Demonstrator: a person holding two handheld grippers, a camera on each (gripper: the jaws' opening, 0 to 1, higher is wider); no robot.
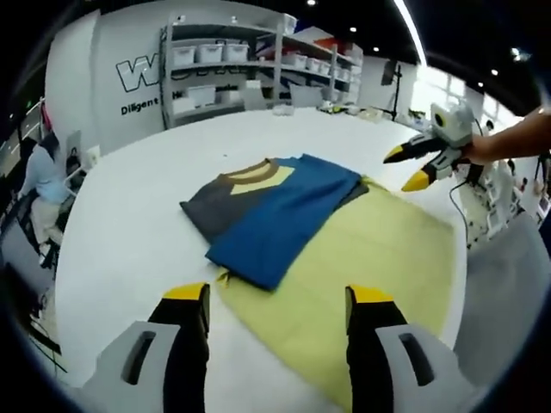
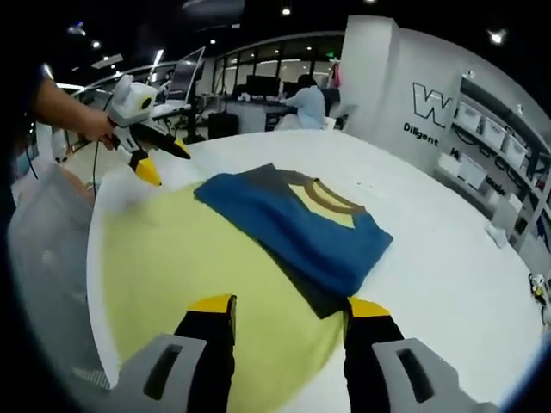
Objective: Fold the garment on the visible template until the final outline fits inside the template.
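A folded garment (image 1: 271, 211), blue over dark grey with a yellow-and-brown collar, lies on the white table (image 1: 129, 215), partly on a pale yellow template sheet (image 1: 370, 258). My left gripper (image 1: 277, 303) hovers open in front of the garment's near edge, holding nothing. The right gripper (image 1: 411, 165) hangs open above the template's far right side, held by a person's hand. In the right gripper view the garment (image 2: 301, 224) lies across the upper edge of the template (image 2: 189, 275). My right gripper (image 2: 290, 310) is open above it, and the left gripper (image 2: 153, 159) is at the upper left.
Shelves with white bins (image 1: 232, 60) stand beyond the table, by a wall with lettering. A person (image 1: 39, 181) sits at the left of the table. Small items (image 1: 344, 107) lie at the table's far edge. Another seated person (image 2: 301, 103) works at a desk.
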